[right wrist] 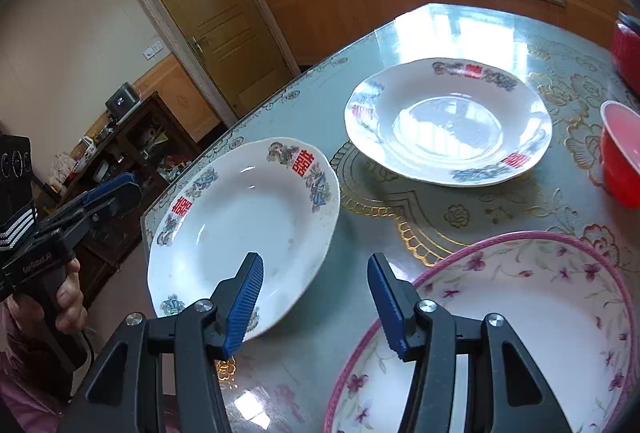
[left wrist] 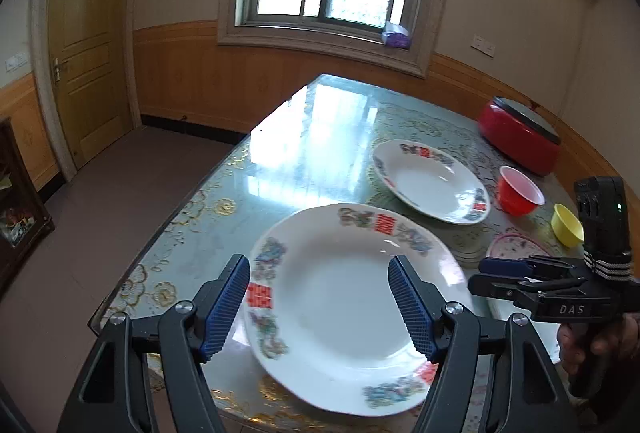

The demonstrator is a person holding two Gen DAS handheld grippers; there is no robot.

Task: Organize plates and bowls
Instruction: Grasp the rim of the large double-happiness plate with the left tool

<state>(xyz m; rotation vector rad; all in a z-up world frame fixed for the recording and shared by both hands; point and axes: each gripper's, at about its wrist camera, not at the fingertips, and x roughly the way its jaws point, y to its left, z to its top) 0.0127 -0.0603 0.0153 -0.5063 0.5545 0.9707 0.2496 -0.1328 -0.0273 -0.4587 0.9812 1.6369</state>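
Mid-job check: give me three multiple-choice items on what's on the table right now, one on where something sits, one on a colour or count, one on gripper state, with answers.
1. Where is the red bowl?
A. between the far white plate and the yellow bowl
B. stacked on the near white plate
C. on the windowsill

2. What colour is the rim of the floral plate under the right gripper?
A. blue
B. pink
C. gold

3. How does the left gripper stand?
A. shut on the red bowl
B. shut and empty
C. open over the near white plate

Answers:
1. A: the left wrist view shows it on the table, just right of the far plate and left of the yellow bowl.
2. B: a pink band runs round its edge.
3. C: its blue fingers are spread apart with the plate showing between them.
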